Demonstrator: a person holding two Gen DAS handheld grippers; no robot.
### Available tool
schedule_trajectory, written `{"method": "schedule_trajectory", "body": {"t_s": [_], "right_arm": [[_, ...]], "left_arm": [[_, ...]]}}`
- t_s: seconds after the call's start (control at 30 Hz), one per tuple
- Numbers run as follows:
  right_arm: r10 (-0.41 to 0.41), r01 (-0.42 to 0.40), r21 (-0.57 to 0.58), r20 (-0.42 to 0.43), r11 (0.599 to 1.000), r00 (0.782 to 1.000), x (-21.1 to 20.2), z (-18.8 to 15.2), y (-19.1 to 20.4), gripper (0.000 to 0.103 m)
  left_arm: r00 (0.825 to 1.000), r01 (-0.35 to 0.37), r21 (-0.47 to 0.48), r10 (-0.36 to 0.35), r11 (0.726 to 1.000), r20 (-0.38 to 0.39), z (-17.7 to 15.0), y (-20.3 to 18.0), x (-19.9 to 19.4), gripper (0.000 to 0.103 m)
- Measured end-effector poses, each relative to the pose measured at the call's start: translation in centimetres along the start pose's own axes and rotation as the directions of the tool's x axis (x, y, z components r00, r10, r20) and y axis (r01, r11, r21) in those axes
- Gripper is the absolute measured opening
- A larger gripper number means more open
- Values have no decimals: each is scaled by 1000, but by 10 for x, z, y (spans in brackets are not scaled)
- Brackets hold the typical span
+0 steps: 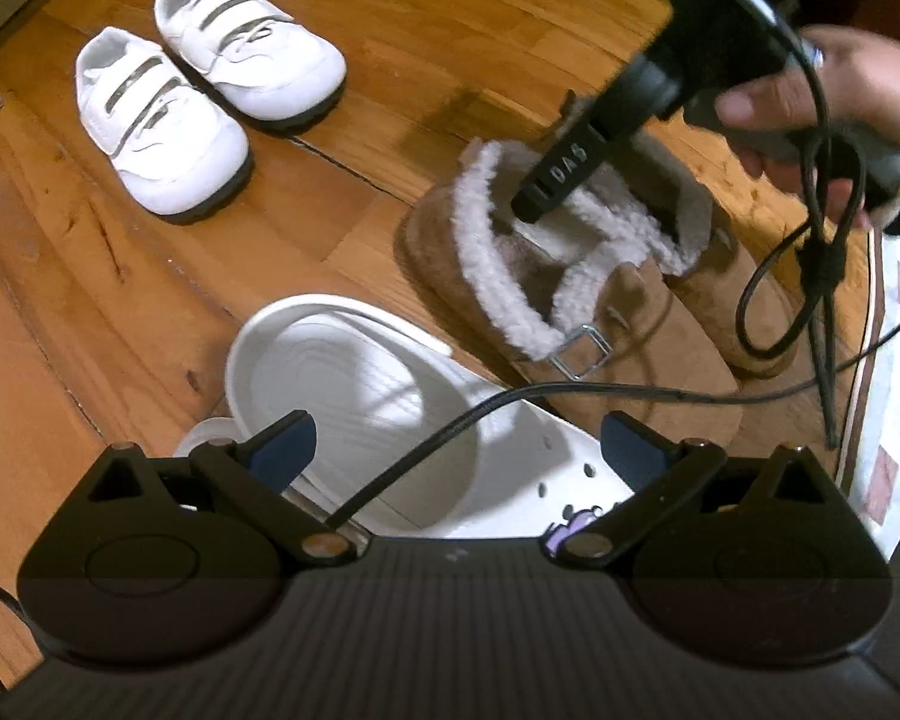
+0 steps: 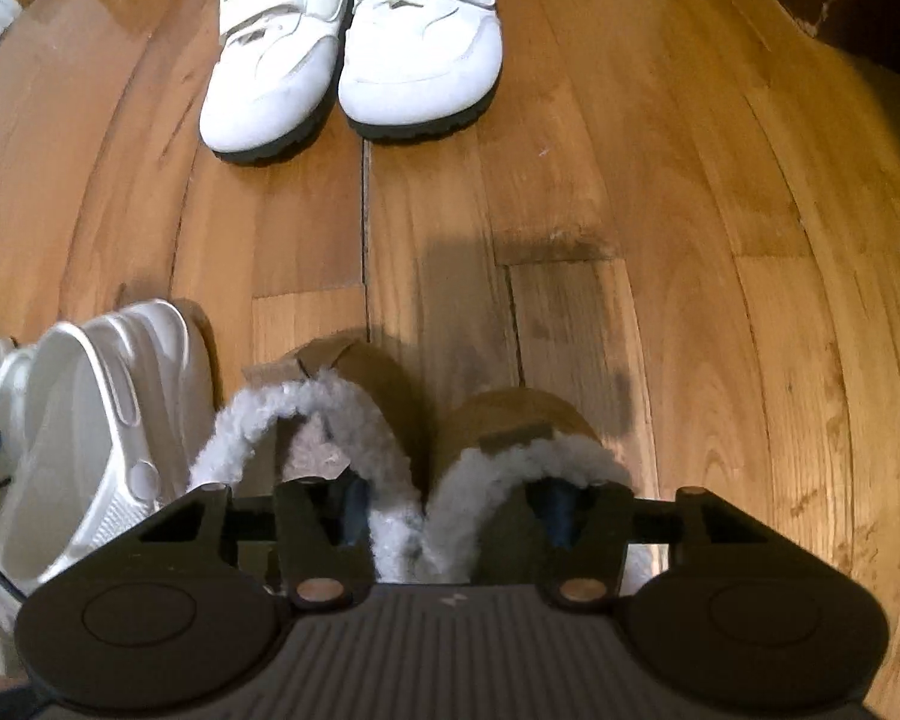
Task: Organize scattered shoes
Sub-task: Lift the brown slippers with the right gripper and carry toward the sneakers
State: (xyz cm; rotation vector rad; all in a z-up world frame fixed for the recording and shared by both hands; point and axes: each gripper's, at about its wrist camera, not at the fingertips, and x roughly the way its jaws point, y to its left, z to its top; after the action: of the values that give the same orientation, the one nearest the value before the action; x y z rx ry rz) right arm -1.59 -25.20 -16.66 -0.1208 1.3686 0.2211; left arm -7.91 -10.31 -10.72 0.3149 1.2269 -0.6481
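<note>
My right hand-held gripper (image 2: 453,513) reaches down with one finger inside each brown fleece-lined clog (image 2: 354,414), clenching their adjoining inner walls to carry the pair together, while my left hand-held gripper (image 1: 456,447) hangs released over the near white clog (image 1: 354,396), white sneakers (image 1: 204,96) already paired on the far floor (image 1: 420,30).

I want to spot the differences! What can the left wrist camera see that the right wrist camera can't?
Only the left wrist view shows a hand holding the right gripper, and the purple charm on the white clog. Only the right wrist view shows one finger in each brown furry slipper. Both show the white sneakers side by side on the wooden floor.
</note>
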Motion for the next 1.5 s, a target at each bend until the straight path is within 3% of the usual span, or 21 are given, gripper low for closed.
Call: {"method": "schedule_trajectory", "body": {"t_s": [0.1, 0.13, 0.2, 0.27, 0.4, 0.57, 0.67, 0.77, 0.9, 1.07, 1.2, 1.5], "right_arm": [[-30, 31, -30, 18, 999, 999, 7, -6, 11, 53], [-36, 37, -33, 27, 999, 999, 8, -7, 13, 48], [-24, 25, -13, 77, 1000, 997, 2, -9, 15, 24], [-18, 18, 1, 74, 1000, 997, 1, -8, 13, 17], [26, -30, 71, 48, 997, 998, 4, -2, -1, 16], [-50, 50, -4, 59, 999, 997, 14, 1, 10, 35], [-65, 69, -41, 91, 997, 994, 12, -4, 18, 13], [-18, 16, 14, 141, 1000, 990, -1, -13, 13, 12], [-8, 5, 11, 258, 1000, 966, -31, -30, 16, 12], [-12, 45, -70, 424, 997, 905, -68, -42, 29, 12], [52, -13, -86, 464, 996, 884, -89, -35, 34, 12], [118, -68, -115, 511, 991, 851, -121, -19, 52, 12]], "left_arm": [[1000, 9, -14, -9, 1000, 6, 1, 2, 1, 103], [1000, 1, -6, -1, 1000, 7, 1, 1, 3, 103], [1000, -27, 24, 27, 999, 10, 1, -4, 7, 103], [999, -52, 68, 51, 996, 11, 0, -9, 10, 103], [997, -69, 136, 63, 988, 46, -3, -16, 10, 103], [995, -85, 128, 79, 988, 52, -3, -13, 9, 103], [994, -99, 96, 94, 990, 48, -2, -7, 9, 103], [993, -111, 58, 109, 992, 49, -2, 0, 7, 103], [993, -101, 12, 100, 995, 67, -6, 9, 0, 103], [976, -146, -19, 147, 989, 161, -8, 12, -8, 103], [965, -118, 28, 108, 993, 239, -8, 5, -16, 103], [951, -185, 90, 155, 979, 266, -14, -3, -34, 103]]}}
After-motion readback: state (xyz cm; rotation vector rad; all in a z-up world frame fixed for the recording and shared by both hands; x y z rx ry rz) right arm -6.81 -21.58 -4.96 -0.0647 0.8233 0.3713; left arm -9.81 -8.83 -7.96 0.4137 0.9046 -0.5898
